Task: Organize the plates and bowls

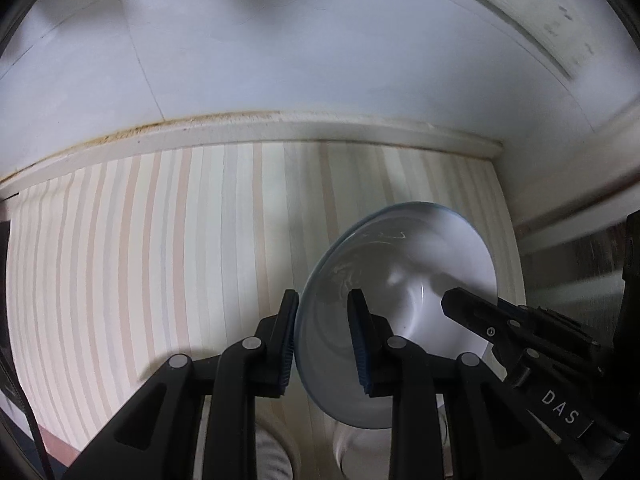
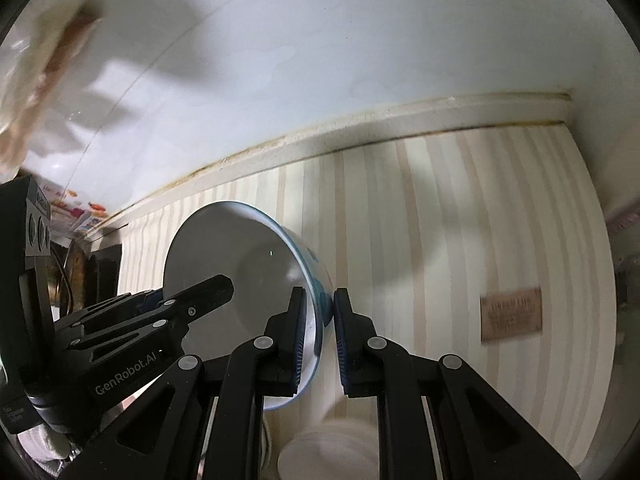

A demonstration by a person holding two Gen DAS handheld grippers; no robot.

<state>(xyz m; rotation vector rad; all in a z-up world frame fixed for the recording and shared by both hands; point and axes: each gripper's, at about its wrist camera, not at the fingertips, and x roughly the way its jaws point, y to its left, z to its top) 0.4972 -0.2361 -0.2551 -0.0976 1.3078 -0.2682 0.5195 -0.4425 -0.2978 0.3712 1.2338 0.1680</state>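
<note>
Both tools are on one bowl, and it hangs tipped on its side above the striped table. From the left wrist view, the left tool straddles the bowl's rim: one blue pad sits outside the wall, the other inside the white hollow, and the fingers stand a fair way apart with the rim between them. Whether they truly pinch it, I cannot tell. The right tool pokes in from the right, its tip over the bowl's inside.

Over to the right wrist view: the right tool is nearly closed, clamping the bowl's blue-edged wall between its pads, one inside, one outside. The left tool reaches in from the left across the bowl's mouth. Below the bowl, at the bottom edge, a blurred white dish rests on the table. A brown label lies off to the right, well apart.
</note>
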